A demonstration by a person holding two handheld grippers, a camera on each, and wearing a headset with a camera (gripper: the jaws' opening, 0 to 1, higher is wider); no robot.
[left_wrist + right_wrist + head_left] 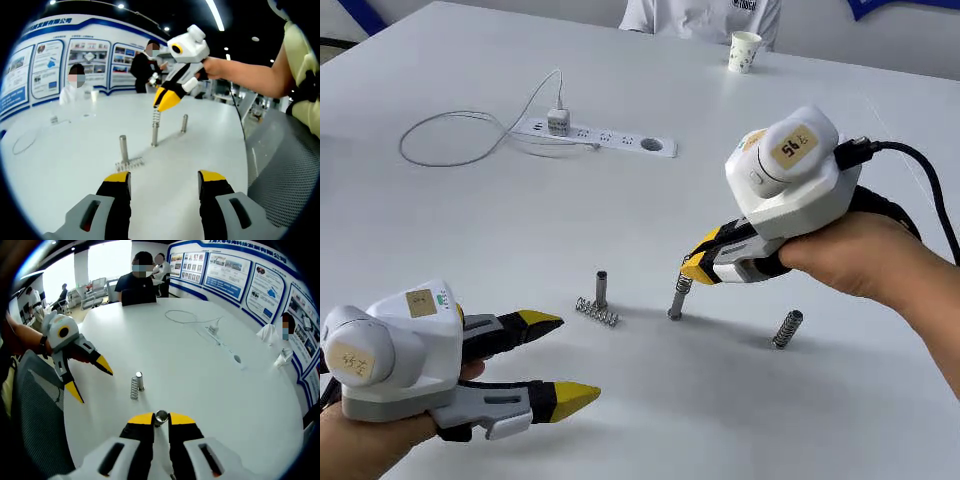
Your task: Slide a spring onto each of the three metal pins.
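Right gripper (698, 268) is clamping its jaws on a spring (684, 283) that's sitting at the top of the middle pin (676, 303), pretty much dead centre in the head view. Left gripper (560, 358) is hanging in the lower left with its jaws spread wide, gripping nothing, yellow tips pointing toward the pins.

Working outward, I'm counting three pins and three springs. The left pin (601, 288) is standing bare, with the loose spring (597, 311) lying flat right at its base. The right pin (787, 329) is wearing its own spring down its length and is looking a bit tilted.

It's all sitting on a big white table (440, 250), plain matte top. One power strip (595, 136) is lying above centre-left, with one white charger (558, 121) plugged in and a white cable (440, 140) looping off to the left. One paper cup (744, 51) is standing near the top edge, and a person in a white shirt (700, 15) is sitting behind it.

The gripper views are showing blue-and-white display boards (50, 65) along the walls, ceiling lights, and a grey mesh chair (35, 405).
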